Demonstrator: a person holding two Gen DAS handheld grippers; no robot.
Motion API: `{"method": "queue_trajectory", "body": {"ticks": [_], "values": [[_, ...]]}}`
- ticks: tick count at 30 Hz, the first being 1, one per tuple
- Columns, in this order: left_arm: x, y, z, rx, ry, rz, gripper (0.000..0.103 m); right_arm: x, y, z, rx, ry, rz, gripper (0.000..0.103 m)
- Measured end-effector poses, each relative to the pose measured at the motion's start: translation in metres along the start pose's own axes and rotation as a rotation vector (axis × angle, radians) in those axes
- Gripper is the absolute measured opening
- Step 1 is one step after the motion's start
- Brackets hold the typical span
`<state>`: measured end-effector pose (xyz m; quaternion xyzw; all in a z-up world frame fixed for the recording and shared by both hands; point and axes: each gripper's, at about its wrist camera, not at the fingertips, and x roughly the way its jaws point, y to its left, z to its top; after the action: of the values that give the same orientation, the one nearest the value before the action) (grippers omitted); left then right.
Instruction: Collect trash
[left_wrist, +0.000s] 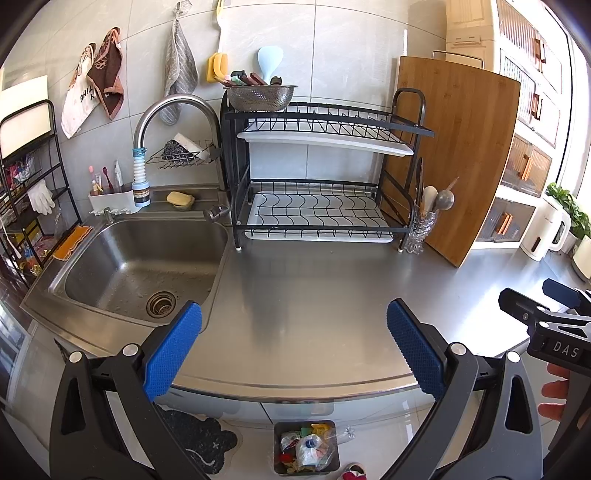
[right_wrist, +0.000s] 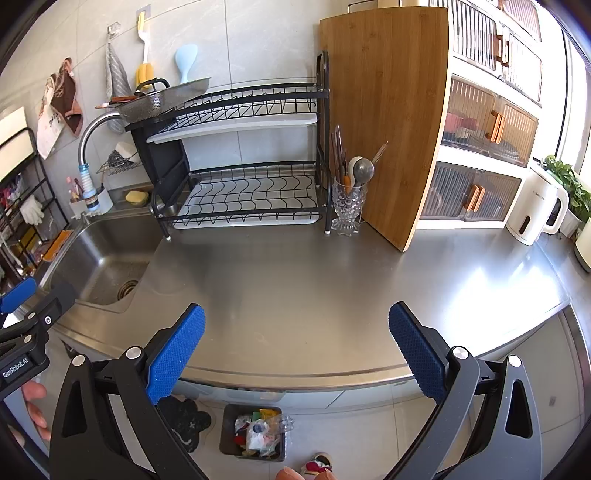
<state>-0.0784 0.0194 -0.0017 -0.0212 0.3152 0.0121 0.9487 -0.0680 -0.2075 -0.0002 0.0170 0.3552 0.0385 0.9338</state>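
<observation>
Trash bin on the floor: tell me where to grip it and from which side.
Grip the trash bin by its bare left rim, coming straight down from above. It stands upright and open-topped; wrappers heap over the middle and spill past the right rim, so the left wall probably offers the cleanest pinch.

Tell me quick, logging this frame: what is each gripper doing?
Left gripper: open, holding nothing.
Right gripper: open, holding nothing.
</observation>
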Motion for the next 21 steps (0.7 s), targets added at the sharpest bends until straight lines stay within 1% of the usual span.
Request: {"method": "queue_trajectory", "body": {"ticks": [21], "values": [[-0.0002,-0.0016,0.0015,-0.002,-0.005,0.01,0.095,0.0029,-0.0013,0.0012,0.004,0.005,0.001,0.1]]}}
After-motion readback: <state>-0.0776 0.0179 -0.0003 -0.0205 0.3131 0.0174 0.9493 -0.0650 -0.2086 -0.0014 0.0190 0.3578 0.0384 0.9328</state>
